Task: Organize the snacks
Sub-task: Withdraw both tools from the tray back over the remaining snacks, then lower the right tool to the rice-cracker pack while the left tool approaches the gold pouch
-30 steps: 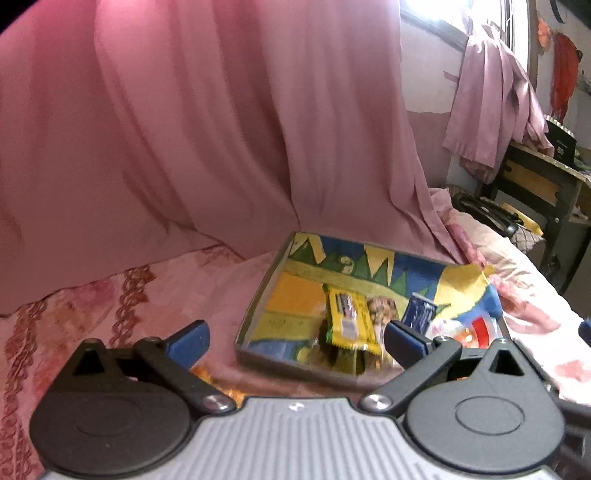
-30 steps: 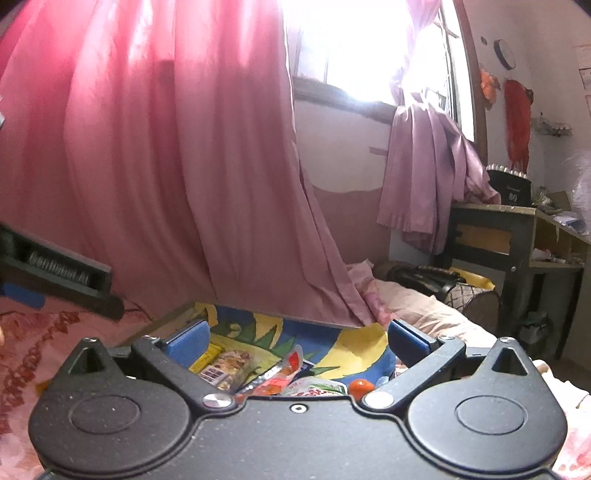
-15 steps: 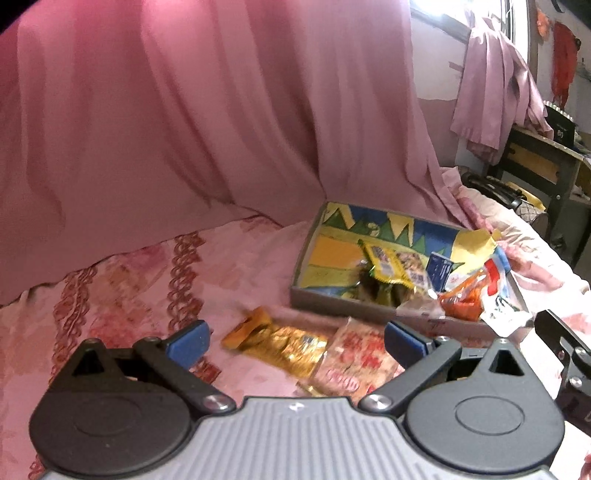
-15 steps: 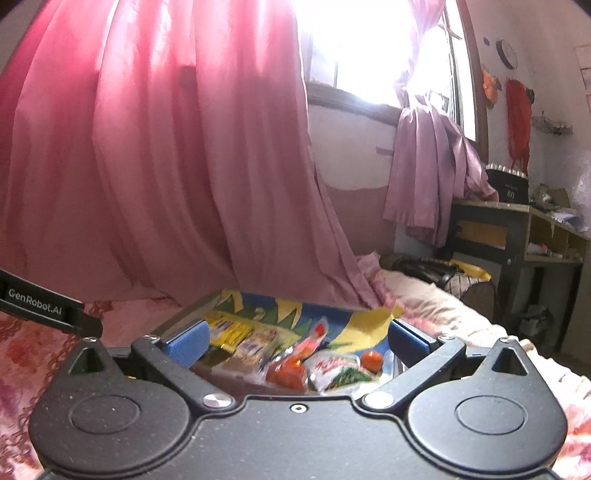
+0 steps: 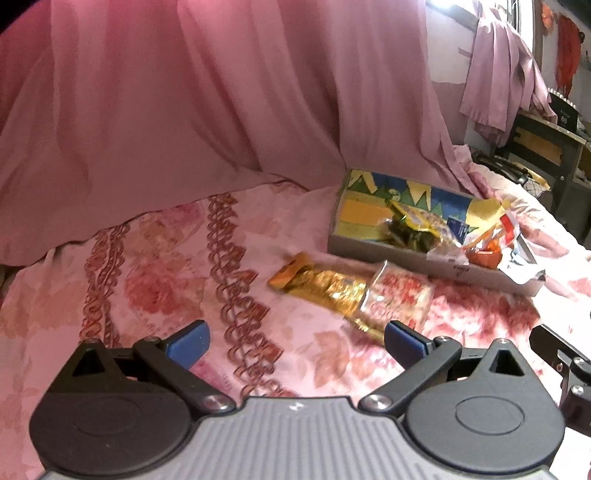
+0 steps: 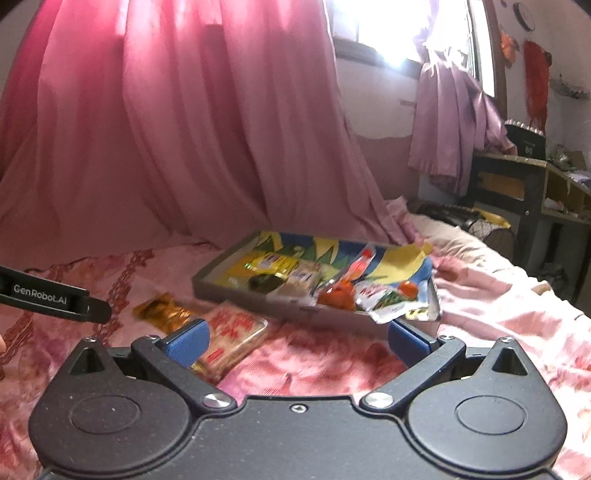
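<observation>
Hovering over the pink bedspread (image 5: 155, 295), your left gripper (image 5: 295, 341) and right gripper (image 6: 297, 341) are both spread wide and empty. Two loose snacks, a gold packet (image 5: 321, 286) and a red-printed packet (image 6: 232, 330), overlap just beside the tray (image 6: 258, 301). Pinch one packet only, at its free edge. Labels are blurred.

Home bedroom: floral bedsheet (image 5: 155, 295) on the bed, pink curtain (image 6: 184, 129), window (image 6: 388, 29), cluttered wooden desk (image 6: 517, 177).
</observation>
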Demonstrator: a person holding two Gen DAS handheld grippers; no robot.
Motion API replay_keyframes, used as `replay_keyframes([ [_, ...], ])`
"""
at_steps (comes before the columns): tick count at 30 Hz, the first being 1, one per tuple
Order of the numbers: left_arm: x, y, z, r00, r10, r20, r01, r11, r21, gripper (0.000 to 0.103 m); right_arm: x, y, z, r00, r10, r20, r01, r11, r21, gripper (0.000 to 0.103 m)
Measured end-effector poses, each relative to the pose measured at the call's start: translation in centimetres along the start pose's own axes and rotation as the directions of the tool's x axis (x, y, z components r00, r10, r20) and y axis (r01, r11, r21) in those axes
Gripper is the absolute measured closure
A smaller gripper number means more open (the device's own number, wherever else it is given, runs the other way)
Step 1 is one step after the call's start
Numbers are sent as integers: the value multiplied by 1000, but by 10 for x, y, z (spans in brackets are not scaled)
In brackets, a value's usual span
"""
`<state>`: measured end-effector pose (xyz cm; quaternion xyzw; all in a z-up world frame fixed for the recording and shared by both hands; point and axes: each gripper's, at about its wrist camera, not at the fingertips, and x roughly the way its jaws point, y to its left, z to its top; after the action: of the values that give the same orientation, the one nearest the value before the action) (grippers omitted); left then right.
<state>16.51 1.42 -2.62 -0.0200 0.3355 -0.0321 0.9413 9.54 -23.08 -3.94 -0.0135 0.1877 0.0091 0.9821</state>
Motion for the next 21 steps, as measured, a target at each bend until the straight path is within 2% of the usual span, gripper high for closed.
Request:
replay_keyframes([
  [9,3,20,-16,999,24,-28,-24,1000,-16,1,3,16,-11,998,28,-58,-30,999,-32,1],
  [21,25,31,-19,998,34,-54,-35,999,-25,1,19,23,-22,991,45,-128,-52,997,-51,1],
])
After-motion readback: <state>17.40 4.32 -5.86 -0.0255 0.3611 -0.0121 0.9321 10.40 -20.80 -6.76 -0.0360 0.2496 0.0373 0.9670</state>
